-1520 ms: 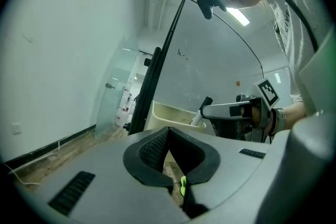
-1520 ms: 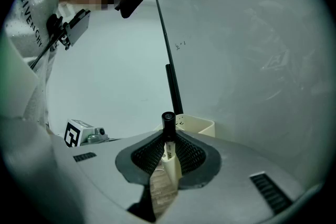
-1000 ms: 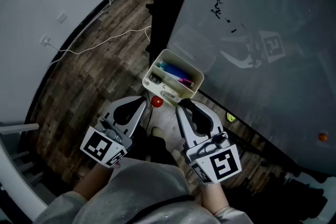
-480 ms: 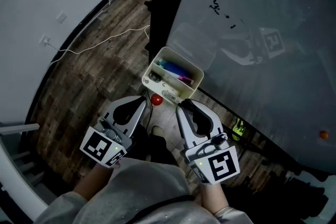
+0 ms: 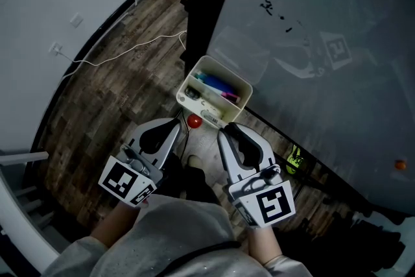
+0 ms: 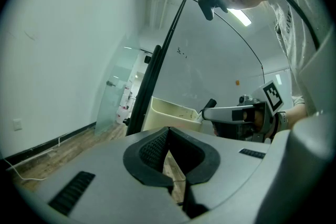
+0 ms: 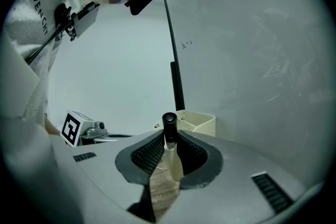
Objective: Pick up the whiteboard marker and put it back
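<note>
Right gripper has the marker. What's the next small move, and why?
Probably ease the right gripper forward until the whiteboard marker is above the cream tray. Its jaws are closed on the marker with the cap pointing ahead, and the open-topped tray sits on the board just beyond the jaw tips.
</note>
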Tool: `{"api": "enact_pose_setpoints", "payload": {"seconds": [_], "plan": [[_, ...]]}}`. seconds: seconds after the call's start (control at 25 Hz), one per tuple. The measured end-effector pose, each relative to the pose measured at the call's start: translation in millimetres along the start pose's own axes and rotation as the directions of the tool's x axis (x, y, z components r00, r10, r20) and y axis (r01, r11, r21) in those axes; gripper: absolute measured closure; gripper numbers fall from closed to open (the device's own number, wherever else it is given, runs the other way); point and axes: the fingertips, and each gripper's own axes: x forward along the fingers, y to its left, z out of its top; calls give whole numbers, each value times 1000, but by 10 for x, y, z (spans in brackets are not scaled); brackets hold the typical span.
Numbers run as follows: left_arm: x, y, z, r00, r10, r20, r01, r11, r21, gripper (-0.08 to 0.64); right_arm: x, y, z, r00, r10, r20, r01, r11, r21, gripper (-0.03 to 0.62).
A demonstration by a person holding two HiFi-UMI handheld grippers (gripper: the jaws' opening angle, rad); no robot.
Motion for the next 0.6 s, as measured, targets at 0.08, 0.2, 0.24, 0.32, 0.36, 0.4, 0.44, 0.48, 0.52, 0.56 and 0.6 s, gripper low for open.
{"api": "enact_pose_setpoints", "payload": {"seconds": [0.08,0.2,0.24,0.32,0.36,0.4,0.44,0.48,0.52,0.56,0.6], "plan": [[-6,-1,-1,1000,1,0,-1,1000,0,546,-6,-6,-12,1000,-5,-4,5,1000,-1,517],[-7,-7,-6,1000,1,0,-1,1000,-1,546,-21,-27,-49,1000,-15,-19,15,1000,-6,517],[-7,-9,-10,1000,1,-1,-1,1000,-1,546,-23,-27,-57,1000,-15,-20,15,1000,-6,517],[-8,-14,-19,1000,2,-2,-2,1000,-2,546,-16,-7,-29,1000,-4,-3,4,1000,2,517],[-10,-17,-22,1000,1,-2,-1,1000,-2,546,-11,2,-10,1000,0,6,0,1000,5,517],[-12,-21,-25,1000,1,-2,-1,1000,-3,546,-10,7,-1,1000,2,10,-2,1000,6,517],[-13,-24,-27,1000,1,-2,-1,1000,-3,546,-12,7,1,1000,1,12,-2,1000,6,517],[-13,-27,-29,1000,1,-2,-1,1000,-3,546,-16,1,-2,1000,-1,10,1,1000,7,515],[-13,-31,-30,1000,2,-2,-2,1000,-3,546,-21,-7,-7,1000,-5,7,5,1000,8,515],[-13,-35,-32,1000,2,-3,-2,1000,-3,546,-26,-12,-12,1000,-7,3,7,1000,9,515],[-14,-40,-32,1000,2,-3,-2,1000,-3,546,-31,-11,-15,1000,-6,2,6,1000,9,515]]}}
